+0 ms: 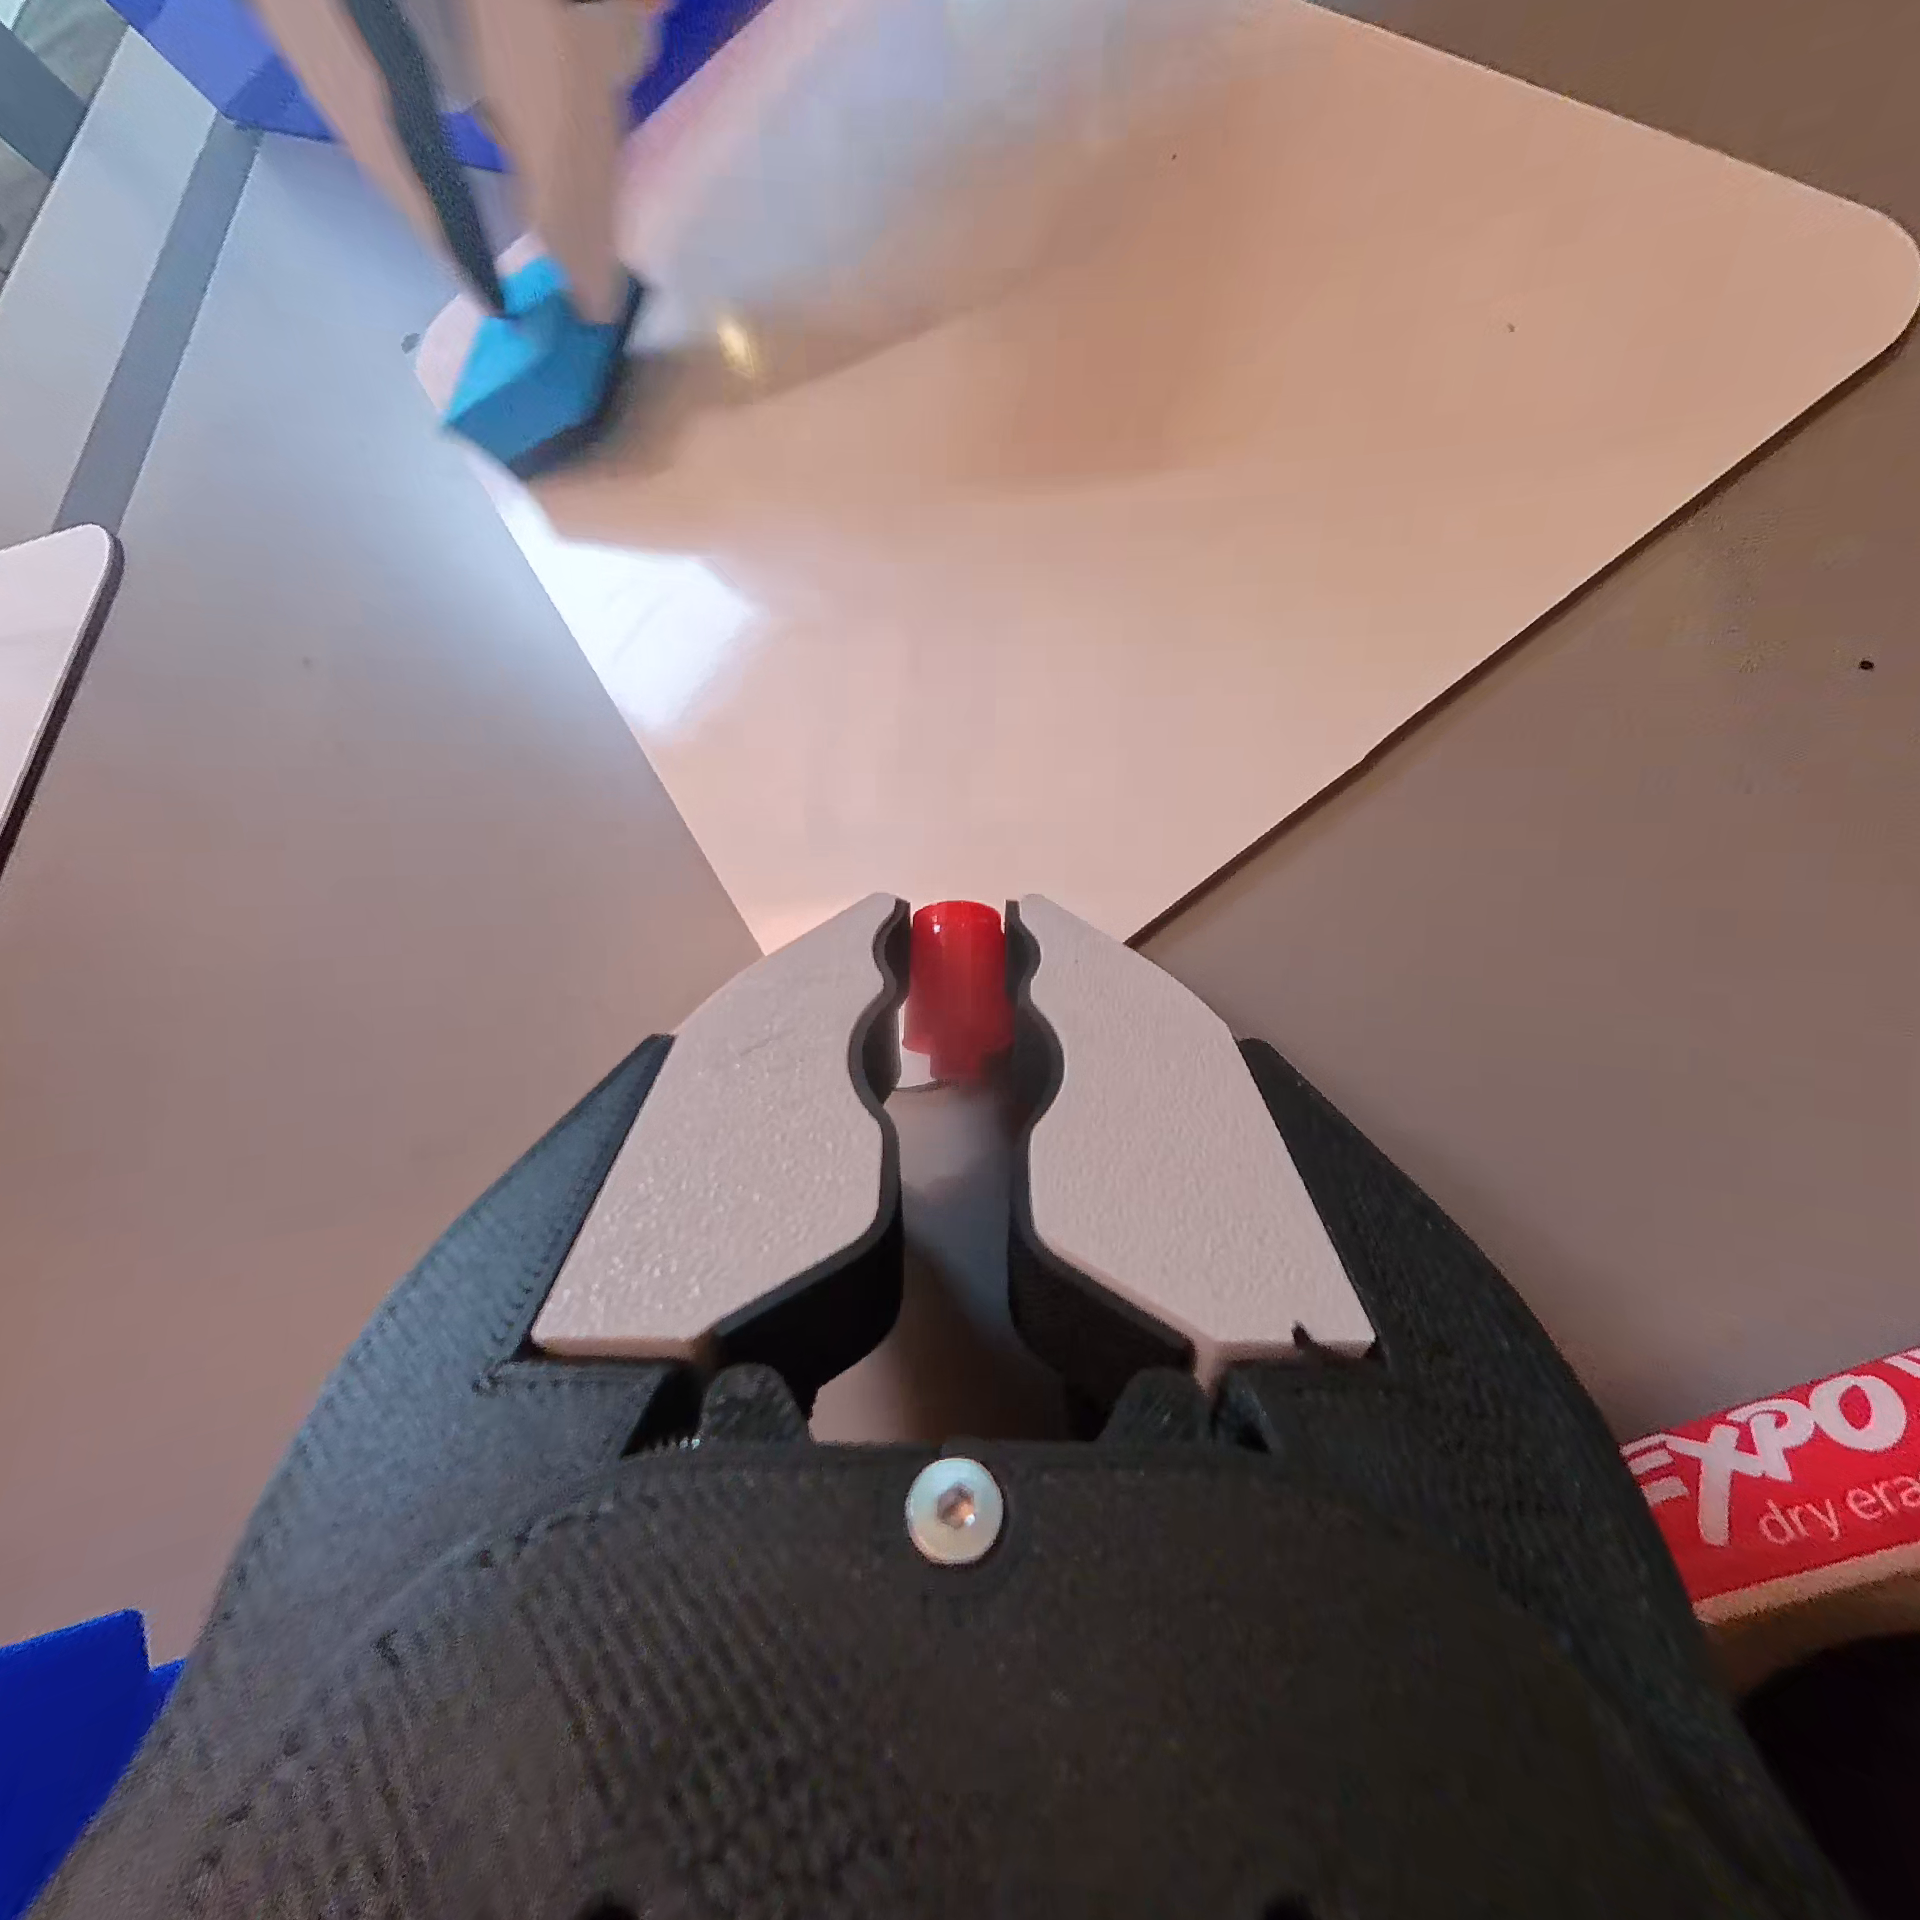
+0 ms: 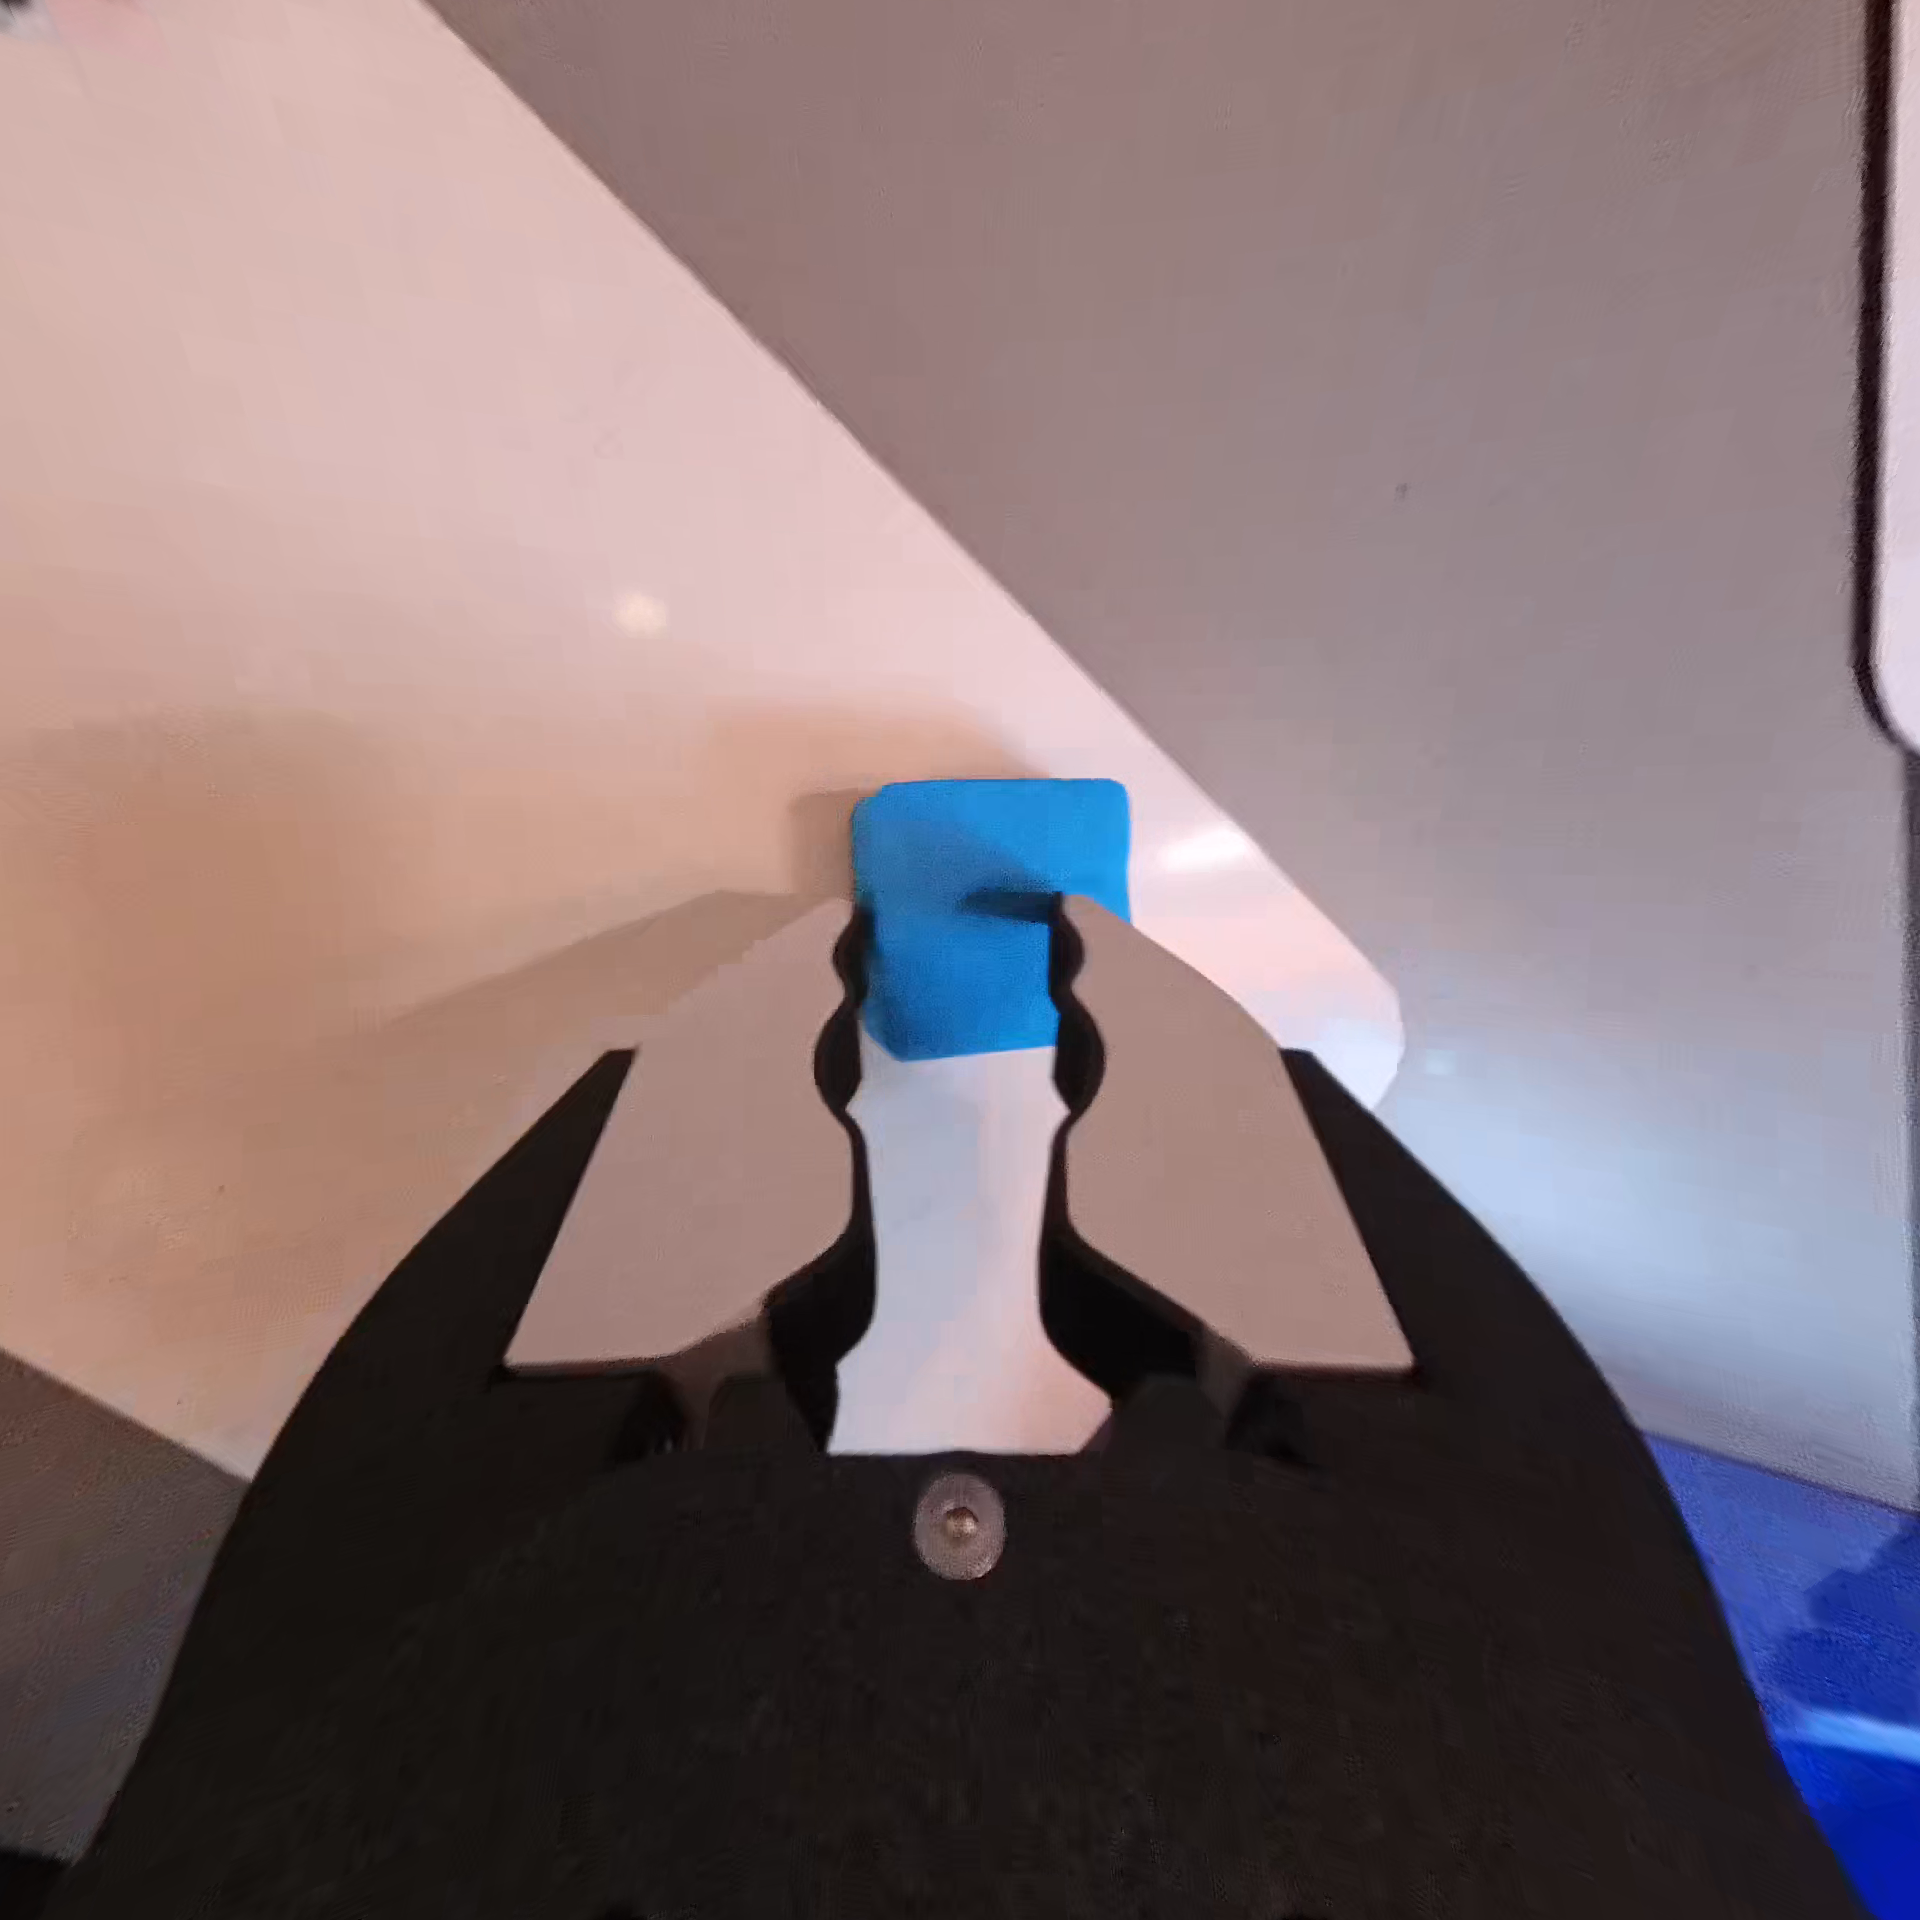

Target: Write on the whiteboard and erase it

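Observation:
A white whiteboard [image 1: 1091,540] lies flat on a grey table, its surface blank where I can see it. My left gripper [image 1: 958,914] is shut on a red marker [image 1: 951,971], held at the board's near corner, just above the table. My right gripper [image 2: 956,914] is shut on a blue eraser block [image 2: 977,914], which presses on the whiteboard [image 2: 364,623] near its edge. In the left wrist view the right gripper [image 1: 551,301] and the eraser [image 1: 530,374] show blurred at the board's far left corner.
The grey table [image 1: 312,883] surrounds the board. A red marker box [image 1: 1797,1496] lies at the right beside my left gripper. The corner of another white board [image 1: 47,644] shows at the left edge. Blue objects [image 1: 73,1673] sit at the frame edges.

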`<state>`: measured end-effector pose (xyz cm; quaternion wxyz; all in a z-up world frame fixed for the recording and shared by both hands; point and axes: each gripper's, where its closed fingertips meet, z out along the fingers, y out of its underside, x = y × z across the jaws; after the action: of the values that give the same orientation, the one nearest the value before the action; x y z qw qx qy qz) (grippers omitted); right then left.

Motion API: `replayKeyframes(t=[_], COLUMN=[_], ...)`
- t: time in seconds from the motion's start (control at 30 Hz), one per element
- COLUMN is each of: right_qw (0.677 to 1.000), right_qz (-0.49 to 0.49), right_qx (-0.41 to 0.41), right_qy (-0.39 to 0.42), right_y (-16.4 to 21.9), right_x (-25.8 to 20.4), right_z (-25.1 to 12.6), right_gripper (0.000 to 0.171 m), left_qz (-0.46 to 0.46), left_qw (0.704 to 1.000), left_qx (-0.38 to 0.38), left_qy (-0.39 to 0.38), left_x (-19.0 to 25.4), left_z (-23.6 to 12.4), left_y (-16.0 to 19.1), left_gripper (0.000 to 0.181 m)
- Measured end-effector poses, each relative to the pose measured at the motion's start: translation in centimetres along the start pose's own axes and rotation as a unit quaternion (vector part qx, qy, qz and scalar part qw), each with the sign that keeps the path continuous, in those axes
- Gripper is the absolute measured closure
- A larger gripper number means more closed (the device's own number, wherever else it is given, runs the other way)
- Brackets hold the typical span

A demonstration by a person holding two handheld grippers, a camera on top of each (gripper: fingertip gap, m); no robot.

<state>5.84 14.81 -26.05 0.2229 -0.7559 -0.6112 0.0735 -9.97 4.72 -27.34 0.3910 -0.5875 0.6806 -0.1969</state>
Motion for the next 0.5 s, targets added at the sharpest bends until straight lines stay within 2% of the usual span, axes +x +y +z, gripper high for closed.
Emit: replayKeyframes(t=[0.03,0.1,0.13,0.33,0.43,0.5], right_qw=[1.000,0.999,0.999,0.994,0.996,0.996], right_qz=[-0.007,-0.024,-0.039,-0.057,-0.049,-0.034], right_qx=[0.010,0.015,-0.012,-0.090,-0.075,-0.068], right_qy=[0.011,0.024,0.029,0.004,-0.021,-0.041], right_y=[-1.4,-3.8,-4.0,-3.5,-3.8,-4.2], right_x=[1.2,3.3,4.3,6.7,6.4,6.2], right_z=[-0.2,-0.8,-0.6,2.2,2.9,3.1], right_gripper=[0.154,0.159,0.158,0.130,0.125,0.114], left_qz=[0.000,0.000,0.000,0.004,-0.004,-0.009], left_qw=[1.000,1.000,1.000,1.000,1.000,1.000], left_qx=[0.000,0.001,0.002,0.003,0.008,0.011], left_qy=[0.000,0.001,0.001,0.004,0.008,0.011], left_x=[0.0,0.0,0.0,0.2,0.2,0.2], left_z=[0.0,0.0,0.0,0.0,-0.1,-0.1], left_y=[0.0,0.0,0.0,-0.1,-0.1,-0.1], left_gripper=[0.164,0.164,0.164,0.164,0.164,0.164])
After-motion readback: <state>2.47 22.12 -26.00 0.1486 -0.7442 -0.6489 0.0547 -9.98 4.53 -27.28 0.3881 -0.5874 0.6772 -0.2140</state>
